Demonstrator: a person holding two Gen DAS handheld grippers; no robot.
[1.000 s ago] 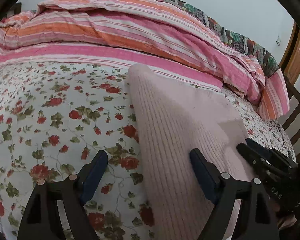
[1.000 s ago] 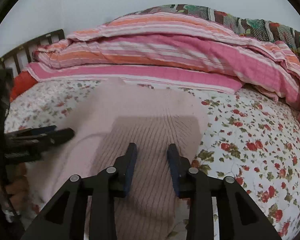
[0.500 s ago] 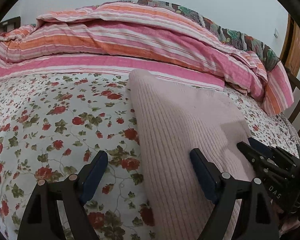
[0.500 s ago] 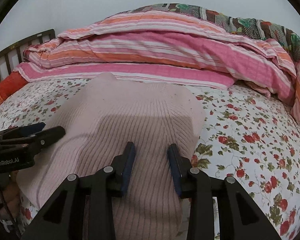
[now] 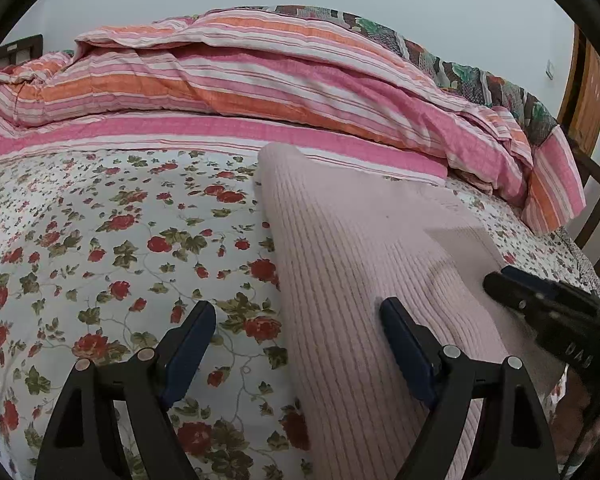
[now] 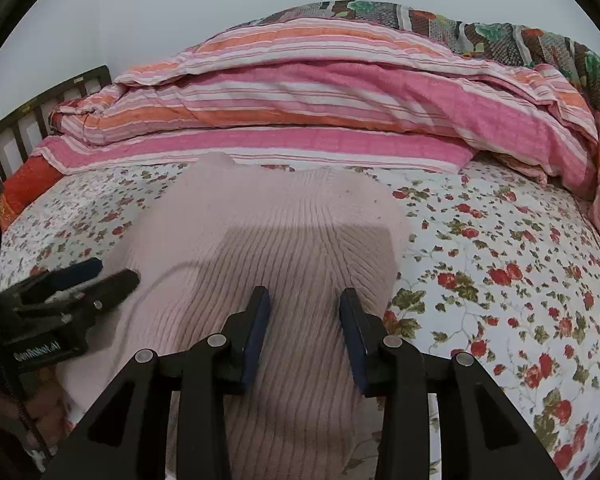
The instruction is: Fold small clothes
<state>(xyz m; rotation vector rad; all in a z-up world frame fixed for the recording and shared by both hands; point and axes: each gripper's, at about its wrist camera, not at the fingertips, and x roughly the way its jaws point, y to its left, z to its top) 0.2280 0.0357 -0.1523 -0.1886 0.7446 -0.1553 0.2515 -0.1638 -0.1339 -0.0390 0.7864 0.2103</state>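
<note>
Both wrist fisheyes sit close over the bed (image 5: 80, 240), pitched down toward the striped quilt (image 6: 320, 92); both frame the pink knit (image 5: 360, 248) and each other's gripper.

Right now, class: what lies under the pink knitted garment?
The pink knitted garment lies on the floral bedsheet, which shows all around it. Anything beneath the garment itself is covered.

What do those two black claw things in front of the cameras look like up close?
The left gripper and the right gripper look alike: black plastic frames with triangular cut-outs, silver rivets and dark blue pads. White lettering marks their sides.
</note>
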